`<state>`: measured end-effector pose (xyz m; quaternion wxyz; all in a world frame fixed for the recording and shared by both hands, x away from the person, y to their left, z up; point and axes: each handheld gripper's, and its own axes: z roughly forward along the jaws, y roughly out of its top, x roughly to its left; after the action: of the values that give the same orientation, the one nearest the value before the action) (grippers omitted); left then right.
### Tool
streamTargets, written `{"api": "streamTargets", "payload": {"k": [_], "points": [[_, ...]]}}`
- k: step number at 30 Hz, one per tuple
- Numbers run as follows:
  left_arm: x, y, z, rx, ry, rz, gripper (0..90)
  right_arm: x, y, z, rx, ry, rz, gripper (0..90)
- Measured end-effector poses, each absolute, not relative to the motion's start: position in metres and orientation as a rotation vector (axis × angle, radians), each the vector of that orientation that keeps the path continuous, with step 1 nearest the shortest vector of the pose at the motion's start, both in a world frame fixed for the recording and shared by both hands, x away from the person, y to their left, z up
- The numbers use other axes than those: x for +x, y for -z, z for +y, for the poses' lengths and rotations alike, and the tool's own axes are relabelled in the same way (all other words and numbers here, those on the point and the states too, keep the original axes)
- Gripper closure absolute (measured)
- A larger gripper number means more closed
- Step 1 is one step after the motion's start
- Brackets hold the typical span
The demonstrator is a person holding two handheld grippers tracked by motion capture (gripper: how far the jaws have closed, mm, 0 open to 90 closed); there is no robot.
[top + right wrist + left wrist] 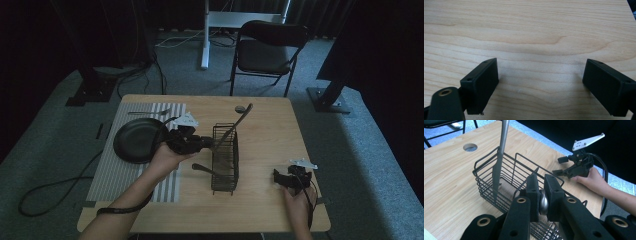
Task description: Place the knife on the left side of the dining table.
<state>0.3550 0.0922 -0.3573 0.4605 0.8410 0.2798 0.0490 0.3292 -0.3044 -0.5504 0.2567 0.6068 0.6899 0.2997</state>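
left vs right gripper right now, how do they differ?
The left gripper is shut on a metal utensil at the wire basket; the right gripper is open, holding nothing. The left sits mid-table by the basket, the right near the table's front right corner. Both are hand-held with black jaws.

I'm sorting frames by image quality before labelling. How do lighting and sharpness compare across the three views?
High view: dim and underexposed, the room edges nearly black, though the wire basket and pan stay readable. Left gripper view: brighter, the basket and table sharp, while the left gripper shut on a metal handle looks slightly soft up close. Right gripper view: evenly lit wood grain, the open right gripper casting soft shadows.
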Motion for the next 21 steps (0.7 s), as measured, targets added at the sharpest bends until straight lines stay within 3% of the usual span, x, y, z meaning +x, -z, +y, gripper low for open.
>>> {"api": "streamTargets", "payload": {"k": [21], "points": [[0.347,0.334,0.104,2.019,-0.108,0.679,83.7,0.329,0.55,-0.304,1.646,-0.813,1.873,12.3]]}}
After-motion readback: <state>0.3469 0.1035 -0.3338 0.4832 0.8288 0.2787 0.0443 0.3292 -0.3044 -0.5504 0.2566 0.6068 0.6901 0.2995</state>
